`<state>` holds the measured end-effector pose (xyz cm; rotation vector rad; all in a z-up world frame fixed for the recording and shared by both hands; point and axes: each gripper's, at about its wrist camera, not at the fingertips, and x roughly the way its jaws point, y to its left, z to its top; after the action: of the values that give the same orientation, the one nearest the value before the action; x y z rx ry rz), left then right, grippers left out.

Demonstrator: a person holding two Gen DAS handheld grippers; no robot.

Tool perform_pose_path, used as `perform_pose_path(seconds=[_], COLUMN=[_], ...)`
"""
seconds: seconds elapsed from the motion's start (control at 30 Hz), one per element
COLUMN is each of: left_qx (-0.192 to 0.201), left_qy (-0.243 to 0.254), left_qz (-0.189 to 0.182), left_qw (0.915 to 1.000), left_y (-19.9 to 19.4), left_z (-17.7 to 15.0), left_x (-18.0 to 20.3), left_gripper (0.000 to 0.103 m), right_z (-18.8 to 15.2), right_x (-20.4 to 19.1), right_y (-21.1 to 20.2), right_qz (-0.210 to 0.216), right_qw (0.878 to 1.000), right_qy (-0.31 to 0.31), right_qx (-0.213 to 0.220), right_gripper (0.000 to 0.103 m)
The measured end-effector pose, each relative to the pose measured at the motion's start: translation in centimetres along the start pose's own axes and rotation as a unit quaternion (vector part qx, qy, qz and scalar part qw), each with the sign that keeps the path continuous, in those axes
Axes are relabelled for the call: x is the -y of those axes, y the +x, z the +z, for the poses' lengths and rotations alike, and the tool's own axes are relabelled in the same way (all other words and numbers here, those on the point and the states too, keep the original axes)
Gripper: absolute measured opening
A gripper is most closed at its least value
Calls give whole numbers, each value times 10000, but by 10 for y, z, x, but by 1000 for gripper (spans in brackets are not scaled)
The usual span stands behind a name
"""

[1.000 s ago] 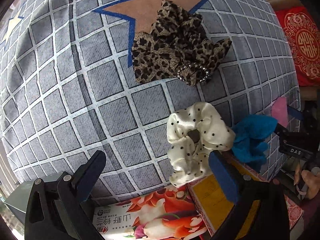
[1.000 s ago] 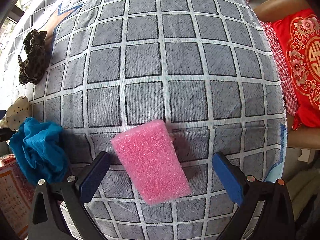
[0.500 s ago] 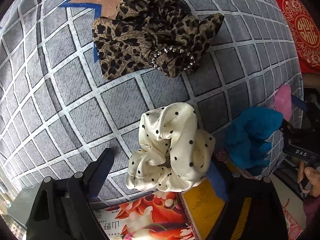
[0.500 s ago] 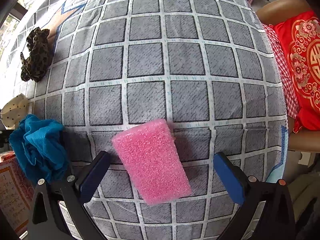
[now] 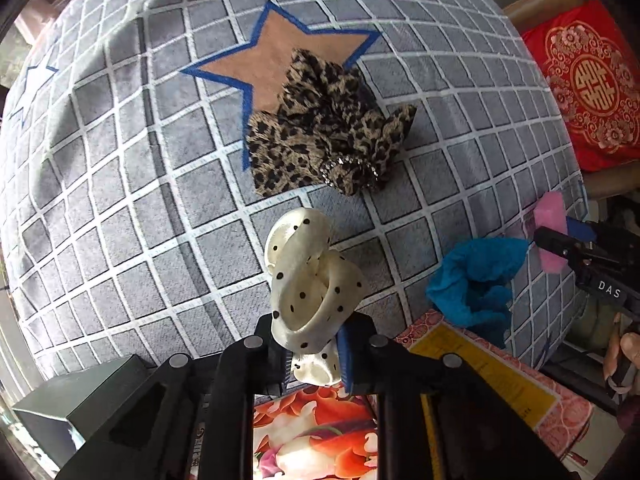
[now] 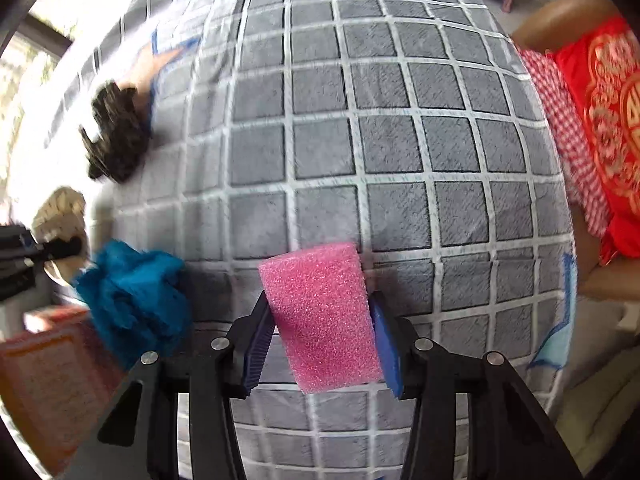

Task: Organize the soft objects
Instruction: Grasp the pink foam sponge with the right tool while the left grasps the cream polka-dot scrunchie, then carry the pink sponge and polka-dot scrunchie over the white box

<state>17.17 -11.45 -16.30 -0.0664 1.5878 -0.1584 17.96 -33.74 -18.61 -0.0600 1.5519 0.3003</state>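
Observation:
My left gripper (image 5: 314, 354) is shut on a cream polka-dot scrunchie (image 5: 310, 280) and holds it lifted above the grey checked cloth (image 5: 120, 184). A leopard-print scrunchie (image 5: 324, 144) lies on the cloth by a tan star. A blue cloth (image 5: 476, 276) lies at the near right edge. My right gripper (image 6: 322, 344) is shut on a pink foam sponge (image 6: 320, 312). In the right wrist view the blue cloth (image 6: 136, 296) lies to the left, with the cream scrunchie (image 6: 60, 216) and the leopard scrunchie (image 6: 116, 140) beyond it.
A floral box (image 5: 316, 432) and an orange-yellow box (image 5: 488, 376) sit under the left gripper at the table's near edge. A red embroidered cushion (image 5: 588, 80) rests on a chair to the right. The checked cloth (image 6: 360, 120) stretches far ahead.
My left gripper closed on the cream scrunchie and lifted it. My right gripper closed on the pink sponge, which lay loose between open fingers before.

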Motion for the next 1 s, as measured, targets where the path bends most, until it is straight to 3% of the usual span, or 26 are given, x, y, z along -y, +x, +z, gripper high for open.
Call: perform_pose_path(seconds=[0.17, 0.43, 1.0], left_qx=[262, 542, 1061], left_qy=[-189, -432, -446], left_qz=[-32, -27, -389], left_qw=[9995, 9976, 9926], left_y=[-29, -48, -99], left_z=[-11, -54, -148], left_x=[-14, -37, -46], left_gripper=[20, 20, 20], right_z=[11, 26, -23], right_x=[-20, -86, -184], right_y=[-33, -88, -151], right_qz=[284, 704, 773], right_qw=[9993, 9932, 9814], right_qy=[-49, -628, -1496], right_qx=[255, 687, 924], right_gripper=[48, 49, 49])
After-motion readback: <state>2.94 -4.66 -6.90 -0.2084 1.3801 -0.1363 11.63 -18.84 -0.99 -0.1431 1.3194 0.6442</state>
